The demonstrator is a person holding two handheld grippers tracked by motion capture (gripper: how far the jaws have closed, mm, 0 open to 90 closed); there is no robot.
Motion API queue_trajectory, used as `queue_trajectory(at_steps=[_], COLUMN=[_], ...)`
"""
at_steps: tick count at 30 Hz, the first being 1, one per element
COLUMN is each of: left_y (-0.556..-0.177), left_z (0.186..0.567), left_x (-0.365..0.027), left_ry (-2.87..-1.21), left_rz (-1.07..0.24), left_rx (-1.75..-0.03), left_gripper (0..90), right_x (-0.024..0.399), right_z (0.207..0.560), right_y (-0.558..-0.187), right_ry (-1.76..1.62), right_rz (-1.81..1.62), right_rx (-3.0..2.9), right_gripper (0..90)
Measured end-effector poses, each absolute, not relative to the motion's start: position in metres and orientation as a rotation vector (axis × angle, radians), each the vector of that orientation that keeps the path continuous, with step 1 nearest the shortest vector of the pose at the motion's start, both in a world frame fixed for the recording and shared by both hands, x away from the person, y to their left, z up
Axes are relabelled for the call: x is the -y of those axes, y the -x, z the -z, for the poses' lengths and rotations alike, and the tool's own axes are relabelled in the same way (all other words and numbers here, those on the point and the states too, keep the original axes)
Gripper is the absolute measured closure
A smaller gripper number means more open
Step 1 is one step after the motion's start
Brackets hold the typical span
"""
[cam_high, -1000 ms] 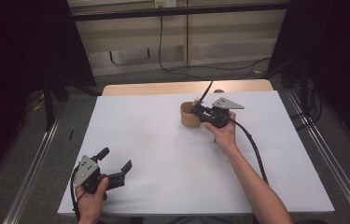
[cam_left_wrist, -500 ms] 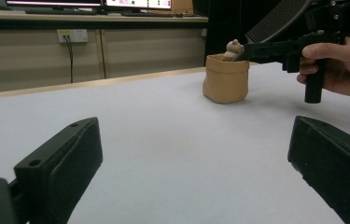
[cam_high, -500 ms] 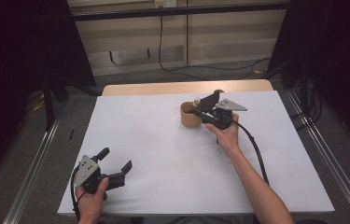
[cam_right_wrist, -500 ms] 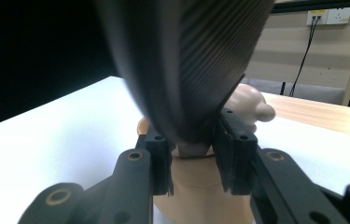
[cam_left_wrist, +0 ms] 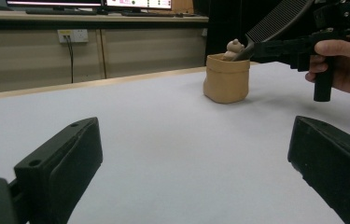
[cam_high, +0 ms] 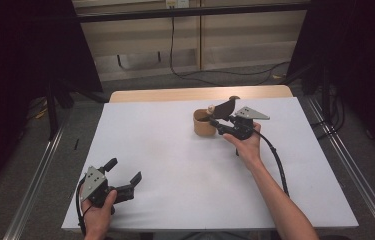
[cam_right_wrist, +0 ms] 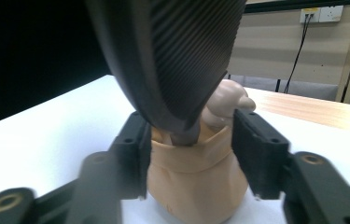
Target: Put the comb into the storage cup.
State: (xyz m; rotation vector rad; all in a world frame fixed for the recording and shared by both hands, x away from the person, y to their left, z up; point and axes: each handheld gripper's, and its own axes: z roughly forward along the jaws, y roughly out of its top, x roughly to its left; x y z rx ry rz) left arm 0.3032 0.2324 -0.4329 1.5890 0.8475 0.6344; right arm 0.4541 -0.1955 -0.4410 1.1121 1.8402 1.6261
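- The tan pouch (cam_right_wrist: 196, 179) stands upright on the white surface (cam_high: 175, 165), directly ahead of the right gripper (cam_right_wrist: 189, 154) and partly between its jaws, with a small tan figure (cam_right_wrist: 226, 105) poking up out of its mouth.
- A dark ribbed flat piece (cam_right_wrist: 177, 56) leans into the pouch's mouth from above; what it is I cannot tell.
- The right gripper's jaws have just been opening: they stand partway apart, one on each side of the pouch's rolled rim, with no clear press on it, so I judge nothing is gripped.
- Handling, as a judgement: the pouch looks soft and light, with a folded rim that would dent under a squeeze; it could tip or slide on the smooth surface. The best hold seems to be across the rolled rim or the body just below it, closing gently.
- The figure looks small, smooth and rounded, so it may slip; its top is the only part open to a grip.
- The left gripper (cam_high: 124, 178) rests at the near edge, well apart from the pouch, its jaws wide apart and holding nothing.
- No brand, label or readable writing shows on the pouch, the figure or the grippers.
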Motion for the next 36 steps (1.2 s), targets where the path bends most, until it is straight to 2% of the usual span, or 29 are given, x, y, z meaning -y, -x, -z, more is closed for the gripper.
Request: queue_trajectory(at_steps=[18, 36], left_y=[-0.305, -0.303], left_z=[0.433, 0.432], left_x=[-0.234, -0.234], left_ry=[-1.573, -1.566], left_rz=[-0.635, -0.632], left_rx=[-0.866, -0.860], left_gripper=[3.1, 3.1], right_x=[0.201, 0.210], right_z=[0.432, 0.425], right_y=[-0.443, -0.426], right_ry=[-1.153, -1.174], right_rz=[-1.545, -1.452], right_rx=[-1.803, -1.782], right_gripper=[1.6, 0.0])
